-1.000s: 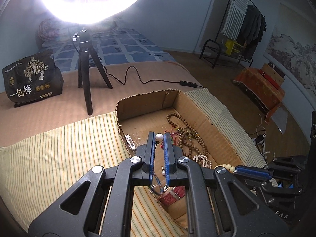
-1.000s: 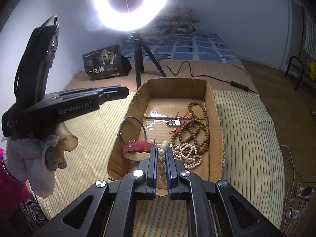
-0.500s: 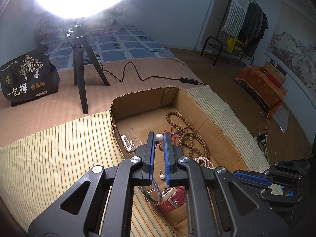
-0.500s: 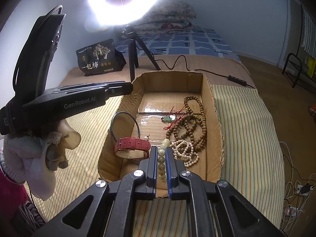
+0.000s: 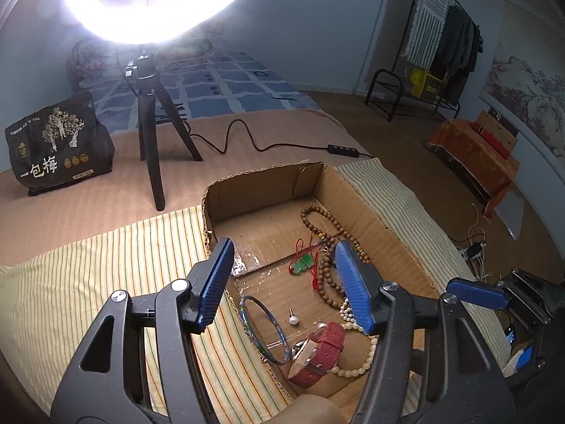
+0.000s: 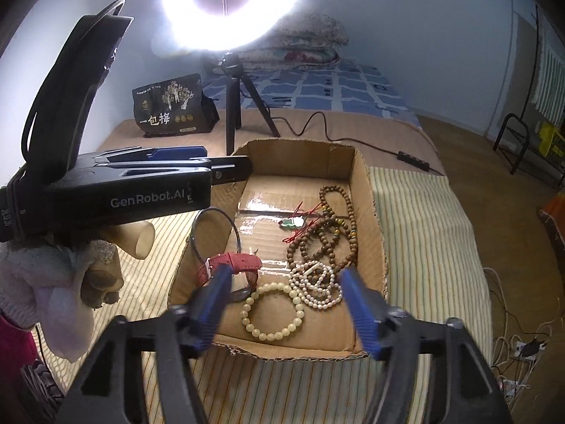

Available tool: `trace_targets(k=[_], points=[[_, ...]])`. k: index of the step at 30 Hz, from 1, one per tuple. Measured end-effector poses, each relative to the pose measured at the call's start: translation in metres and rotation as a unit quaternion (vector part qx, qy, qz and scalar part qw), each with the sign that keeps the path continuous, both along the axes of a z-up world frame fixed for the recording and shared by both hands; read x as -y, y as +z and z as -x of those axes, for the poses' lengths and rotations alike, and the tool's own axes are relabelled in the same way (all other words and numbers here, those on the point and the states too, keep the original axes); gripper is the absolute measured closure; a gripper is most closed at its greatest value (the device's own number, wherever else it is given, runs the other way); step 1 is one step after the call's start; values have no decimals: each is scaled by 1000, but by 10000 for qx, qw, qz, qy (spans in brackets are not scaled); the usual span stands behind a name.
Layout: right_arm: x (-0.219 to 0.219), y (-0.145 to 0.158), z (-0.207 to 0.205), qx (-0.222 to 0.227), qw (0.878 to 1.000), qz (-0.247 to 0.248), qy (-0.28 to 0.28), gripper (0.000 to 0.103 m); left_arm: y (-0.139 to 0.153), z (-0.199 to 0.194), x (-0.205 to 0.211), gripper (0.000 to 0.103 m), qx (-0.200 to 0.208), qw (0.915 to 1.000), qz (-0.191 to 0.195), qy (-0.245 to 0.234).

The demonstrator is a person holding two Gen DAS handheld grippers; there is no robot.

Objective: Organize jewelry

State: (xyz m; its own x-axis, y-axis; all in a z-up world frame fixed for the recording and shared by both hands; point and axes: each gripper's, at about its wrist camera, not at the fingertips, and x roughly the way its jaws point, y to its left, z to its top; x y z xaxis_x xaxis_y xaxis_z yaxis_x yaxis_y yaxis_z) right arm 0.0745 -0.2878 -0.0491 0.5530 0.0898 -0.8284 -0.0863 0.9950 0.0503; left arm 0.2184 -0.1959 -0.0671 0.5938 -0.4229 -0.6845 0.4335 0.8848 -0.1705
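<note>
Both pairs of fingers hang over the near end of the cardboard box point(image 6: 367, 212) on the bed, and both are spreading apart with nothing pressed between their pads. Under the right gripper point(image 6: 284, 312) the pale bead bracelet point(image 6: 272, 309) lies flat on the box floor, framed in the gap between the fingers and touching neither, so this hand is the nearer one to it; as a closed ring it offers no long axis, only a rim to pinch. Just beyond the right-hand finger sits the heap of small white pearls point(image 6: 316, 282), and beyond the left-hand finger the red strap watch point(image 6: 233, 265). Under the left gripper point(image 5: 286, 282) the pearl stud point(image 5: 293, 319) lies below the gap, its post pointing away and slightly left, with the blue bangle point(image 5: 263, 328) leaning on the box wall beside the left-hand finger. The brown bead strand point(image 5: 332, 247) and green pendant point(image 5: 302, 265) lie farther ahead. In the left view the right-hand finger covers part of the pearls and bracelet. The right fingers are blurred, the ring light point(image 6: 229, 3) washes out the far wall, and the watch face is hard to read.
</note>
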Motion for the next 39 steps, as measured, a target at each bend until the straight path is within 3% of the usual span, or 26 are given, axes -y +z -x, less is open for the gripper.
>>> trace_targets(k=[2,5,18,32,39], points=[[-1,2,1,22,10000,48,-7,30,1,1,-1,40,19,10000,-18,23],[-3,7,3,95,9998,155,-79,19,5,5,-3,39,56,10000,-36,41],[-18,33,16,420,9982,396,-137,9,29,29,-20,33,370,9993,-60,88],[-26,60,40,732,9958,484,-246,9,71,79,-46,20,830,9957,-379,140],[-21,70,52,853,9945,473,-379,9,88,105,-57,8,1060,9930,-471,211]])
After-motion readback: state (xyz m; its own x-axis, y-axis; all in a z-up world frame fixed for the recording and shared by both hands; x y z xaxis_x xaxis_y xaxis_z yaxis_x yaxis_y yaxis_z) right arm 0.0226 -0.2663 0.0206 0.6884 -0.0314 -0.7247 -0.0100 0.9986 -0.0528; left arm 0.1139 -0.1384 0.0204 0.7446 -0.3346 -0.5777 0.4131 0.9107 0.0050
